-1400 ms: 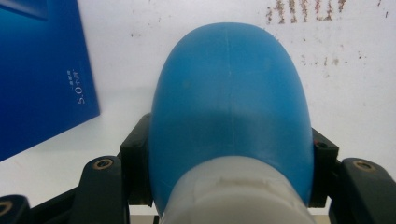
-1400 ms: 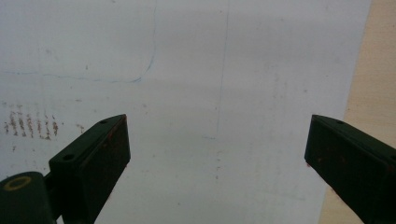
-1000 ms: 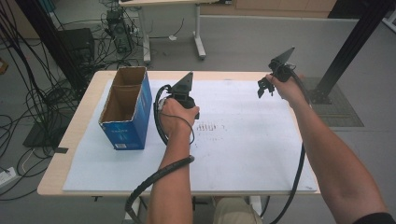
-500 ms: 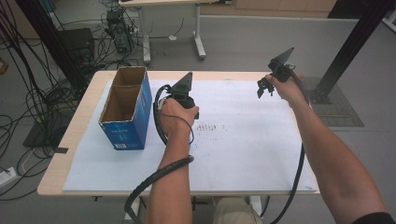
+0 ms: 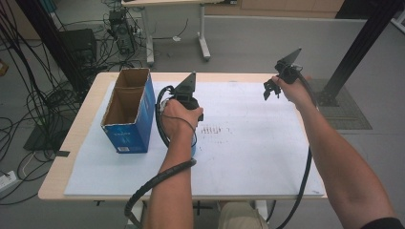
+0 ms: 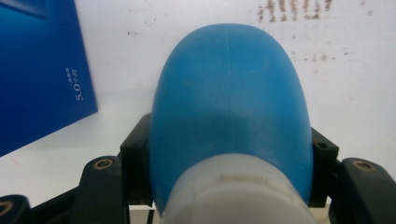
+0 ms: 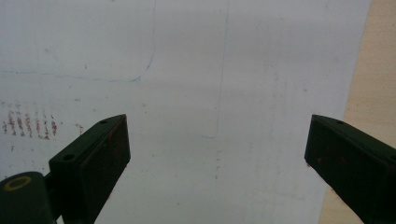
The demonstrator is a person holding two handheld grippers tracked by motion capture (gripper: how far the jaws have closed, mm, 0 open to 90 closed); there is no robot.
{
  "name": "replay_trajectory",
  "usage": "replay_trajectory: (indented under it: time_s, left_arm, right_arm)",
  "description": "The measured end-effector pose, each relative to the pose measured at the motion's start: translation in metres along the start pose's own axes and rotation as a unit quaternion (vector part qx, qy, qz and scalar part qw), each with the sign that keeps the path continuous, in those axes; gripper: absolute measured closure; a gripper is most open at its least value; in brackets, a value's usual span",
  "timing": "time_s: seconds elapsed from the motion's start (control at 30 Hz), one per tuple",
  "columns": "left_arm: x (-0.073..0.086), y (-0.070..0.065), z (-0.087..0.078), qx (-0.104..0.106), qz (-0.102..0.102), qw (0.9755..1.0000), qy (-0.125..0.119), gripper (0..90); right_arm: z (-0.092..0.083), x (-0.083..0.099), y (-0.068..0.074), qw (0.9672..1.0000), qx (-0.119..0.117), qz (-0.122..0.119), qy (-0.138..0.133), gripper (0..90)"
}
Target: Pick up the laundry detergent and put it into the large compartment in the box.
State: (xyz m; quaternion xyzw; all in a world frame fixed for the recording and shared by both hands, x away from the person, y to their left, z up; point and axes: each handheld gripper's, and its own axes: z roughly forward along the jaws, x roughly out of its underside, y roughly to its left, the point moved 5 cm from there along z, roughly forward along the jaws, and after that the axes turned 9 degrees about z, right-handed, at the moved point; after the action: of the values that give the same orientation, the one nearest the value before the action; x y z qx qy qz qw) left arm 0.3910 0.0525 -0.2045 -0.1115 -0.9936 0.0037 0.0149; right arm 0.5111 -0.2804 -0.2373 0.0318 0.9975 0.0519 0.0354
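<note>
Two claws: left claw (image 6: 229,186) grips blue bulb (image 6: 231,107); right claw (image 7: 217,158) agape, raised.

The blue rounded object (image 6: 231,102) clamped in the left gripper (image 6: 229,158) looks like smooth matt rubber or plastic with a faint moulding seam, ending in a duller white plastic collar (image 6: 238,196); the gripper's jaws are matt black plastic with brass-coloured screw heads; the box (image 5: 129,112) at nine o'clock is glossy blue printed card outside, raw brown cardboard inside; the white sheet (image 7: 196,93) is matt, paper-like, smudged with rusty marks; the table (image 5: 86,124) edge shows pale wood grain.
</note>
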Motion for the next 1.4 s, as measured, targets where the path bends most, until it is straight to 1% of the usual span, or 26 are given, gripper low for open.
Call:
replay_trajectory:
  time_s: [0.1, 0.13, 0.3, 0.33, 0.37, 0.4, 0.53, 0.57, 0.63, 0.7, 0.8, 0.83, 0.87, 0.9, 1.0, 1.03, 1.07, 1.1, 1.13, 1.2, 1.23, 1.3, 1.33, 1.37, 1.4]
  left_arm:
    - [-0.001, -0.001, -0.015, 0.000, 0.012, 0.9999, -0.002, 38.0]
    - [0.000, -0.001, -0.026, 0.000, 0.016, 0.9998, -0.007, 38.0]
    - [0.001, 0.001, -0.058, -0.006, 0.026, 0.9995, -0.017, 37.9]
    - [0.001, 0.001, -0.058, -0.006, 0.026, 0.9995, -0.017, 38.0]
    - [0.001, 0.002, -0.066, -0.007, 0.029, 0.9994, -0.018, 38.0]
    - [0.001, 0.004, -0.081, -0.008, 0.032, 0.9992, -0.024, 38.0]
    - [0.001, 0.012, -0.112, -0.009, 0.038, 0.9986, -0.035, 37.9]
    - [0.001, 0.012, -0.112, -0.009, 0.038, 0.9986, -0.035, 37.9]
    - [0.000, 0.017, -0.127, -0.011, 0.039, 0.9984, -0.038, 37.9]
    - [0.000, 0.023, -0.142, -0.014, 0.039, 0.9982, -0.044, 38.0]
    - [-0.001, 0.035, -0.162, -0.012, 0.038, 0.9980, -0.049, 37.9]
    - [-0.001, 0.045, -0.174, -0.009, 0.029, 0.9978, -0.058, 37.9]
    - [-0.001, 0.045, -0.174, -0.009, 0.029, 0.9978, -0.058, 37.9]
    - [-0.001, 0.050, -0.180, -0.008, 0.027, 0.9978, -0.061, 37.9]
    - [-0.001, 0.064, -0.200, -0.018, 0.022, 0.9976, -0.064, 37.9]
    - [0.000, 0.073, -0.211, -0.025, 0.017, 0.9972, -0.068, 37.9]
    - [0.000, 0.073, -0.211, -0.025, 0.017, 0.9972, -0.068, 37.9]
    - [0.001, 0.084, -0.220, -0.030, 0.010, 0.9970, -0.070, 37.9]
    - [0.001, 0.084, -0.220, -0.030, 0.010, 0.9970, -0.070, 37.9]
    - [0.002, 0.096, -0.228, -0.034, 0.003, 0.9968, -0.072, 37.9]
    - [0.004, 0.104, -0.232, -0.036, -0.005, 0.9965, -0.075, 37.9]
    - [0.005, 0.113, -0.237, -0.040, -0.011, 0.9963, -0.075, 37.9]
    - [0.008, 0.125, -0.244, -0.042, -0.020, 0.9958, -0.079, 37.9]
    - [0.011, 0.131, -0.248, -0.041, -0.026, 0.9955, -0.081, 37.9]
    - [0.011, 0.131, -0.248, -0.041, -0.026, 0.9955, -0.081, 37.9]
  right_arm:
    - [-0.001, 0.001, -0.001, 1.0000, 0.003, -0.002, -0.002, 6.7]
    - [-0.001, 0.001, -0.001, 1.0000, 0.004, -0.003, -0.003, 6.7]
    - [-0.003, 0.003, -0.004, 1.0000, 0.001, -0.004, -0.005, 6.7]
    - [-0.003, 0.003, -0.004, 1.0000, 0.001, -0.004, -0.005, 6.7]
    - [-0.004, 0.004, -0.004, 1.0000, 0.000, -0.005, -0.005, 6.7]
    - [-0.005, 0.004, -0.002, 0.9999, 0.002, -0.009, -0.005, 6.7]
    - [-0.008, 0.005, 0.005, 0.9999, -0.001, -0.016, -0.006, 6.7]
    - [-0.008, 0.005, 0.005, 0.9999, -0.001, -0.016, -0.006, 6.7]
    - [-0.011, 0.006, 0.010, 0.9997, -0.001, -0.024, -0.008, 6.7]
    - [-0.011, 0.006, 0.012, 0.9996, -0.001, -0.026, -0.008, 6.7]
    - [-0.011, 0.008, 0.018, 0.9994, 0.003, -0.033, -0.009, 6.7]
    - [-0.011, 0.008, 0.018, 0.9994, 0.002, -0.033, -0.008, 6.7]
    - [-0.011, 0.009, 0.019, 0.9994, 0.000, -0.033, -0.008, 6.7]
    - [-0.011, 0.009, 0.019, 0.9994, 0.000, -0.033, -0.008, 6.7]
    - [-0.015, 0.010, 0.019, 0.9995, 0.001, -0.031, -0.010, 6.8]
    - [-0.019, 0.011, 0.018, 0.9994, 0.000, -0.030, -0.013, 6.8]
    - [-0.019, 0.011, 0.018, 0.9994, 0.000, -0.030, -0.013, 6.8]
    - [-0.023, 0.012, 0.016, 0.9994, -0.003, -0.029, -0.016, 6.8]
    - [-0.024, 0.013, 0.015, 0.9994, -0.003, -0.029, -0.018, 6.9]
    - [-0.026, 0.015, 0.013, 0.9995, -0.003, -0.025, -0.019, 6.8]
    - [-0.026, 0.015, 0.013, 0.9995, -0.003, -0.025, -0.019, 6.8]
    - [-0.027, 0.016, 0.011, 0.9996, -0.006, -0.020, -0.017, 6.8]
    - [-0.027, 0.016, 0.010, 0.9997, -0.003, -0.018, -0.017, 6.8]
    - [-0.027, 0.016, 0.009, 0.9997, -0.003, -0.018, -0.016, 6.9]
    - [-0.027, 0.015, 0.009, 0.9997, -0.002, -0.017, -0.015, 6.9]
